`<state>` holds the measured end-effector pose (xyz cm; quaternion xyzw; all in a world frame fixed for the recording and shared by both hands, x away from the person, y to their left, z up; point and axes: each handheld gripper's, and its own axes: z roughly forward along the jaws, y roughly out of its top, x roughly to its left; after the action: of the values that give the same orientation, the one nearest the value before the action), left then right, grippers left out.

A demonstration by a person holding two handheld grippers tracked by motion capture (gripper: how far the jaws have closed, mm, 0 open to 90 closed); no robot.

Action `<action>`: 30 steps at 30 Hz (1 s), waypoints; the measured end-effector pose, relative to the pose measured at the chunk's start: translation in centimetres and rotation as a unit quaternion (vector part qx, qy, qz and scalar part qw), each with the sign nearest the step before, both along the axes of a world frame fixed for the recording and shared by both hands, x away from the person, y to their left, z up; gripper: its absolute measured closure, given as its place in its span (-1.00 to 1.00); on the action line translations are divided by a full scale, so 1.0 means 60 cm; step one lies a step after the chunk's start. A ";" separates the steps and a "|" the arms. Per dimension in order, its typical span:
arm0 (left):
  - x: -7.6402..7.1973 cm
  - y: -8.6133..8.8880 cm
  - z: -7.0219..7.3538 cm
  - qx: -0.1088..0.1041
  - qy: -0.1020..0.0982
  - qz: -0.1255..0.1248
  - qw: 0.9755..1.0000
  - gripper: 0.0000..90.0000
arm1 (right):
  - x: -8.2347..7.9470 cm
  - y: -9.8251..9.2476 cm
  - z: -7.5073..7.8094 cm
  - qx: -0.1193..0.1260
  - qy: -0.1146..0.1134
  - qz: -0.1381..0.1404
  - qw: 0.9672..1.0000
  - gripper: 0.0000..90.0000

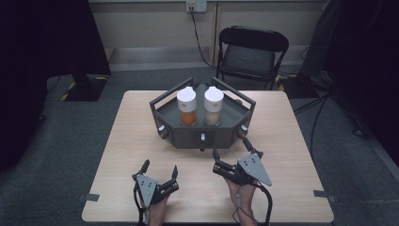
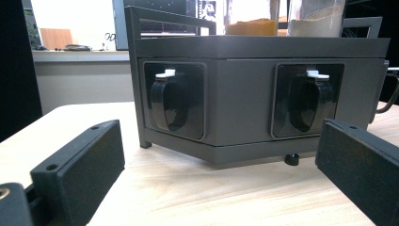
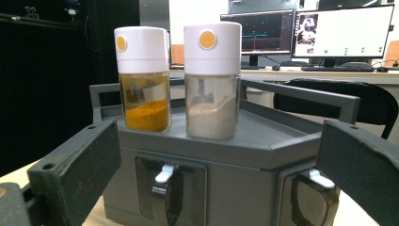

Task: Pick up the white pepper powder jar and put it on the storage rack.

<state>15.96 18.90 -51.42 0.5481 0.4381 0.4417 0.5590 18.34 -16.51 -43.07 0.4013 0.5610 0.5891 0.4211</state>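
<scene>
In the lower middle of the high view, the left claw (image 1: 160, 169) rests released, its jaws spread wide and gripping nothing; to its right the right claw (image 1: 230, 157) is likewise released and empty, pointing toward the dark grey rack (image 1: 202, 134) at the centre of the frame. Both claws sit near the rack's front but touch nothing. On the rack's top deck stand two upright white-capped jars side by side: the orange-powder jar (image 3: 143, 77) at the left of the right gripper view, and the pale-powder jar (image 3: 211, 80) just beside it. Judging from this, the work has barely begun: no jar is lifted, no front latch (image 2: 168, 99) is handled, and everything remains to do. The light wooden surface (image 1: 131, 141) carries just the rack. Beyond it stands a black folding chair (image 1: 251, 54) on grey carpet, with dark curtains at both sides.
</scene>
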 end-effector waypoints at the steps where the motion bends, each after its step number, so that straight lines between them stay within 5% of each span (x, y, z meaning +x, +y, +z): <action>1: 0.000 0.000 0.000 0.000 0.000 0.000 1.000 -0.98 | -0.002 0.000 -0.002 0.000 0.000 -0.001 1.000 -1.00; 30: 0.000 0.000 0.000 0.000 0.000 0.000 1.000 -0.98 | -0.045 -0.011 -0.062 -0.007 0.016 -0.025 1.000 -1.00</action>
<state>15.96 18.89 -51.42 0.5480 0.4381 0.4417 0.5592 15.66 -17.15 -46.78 0.4217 0.5616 0.5678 0.4294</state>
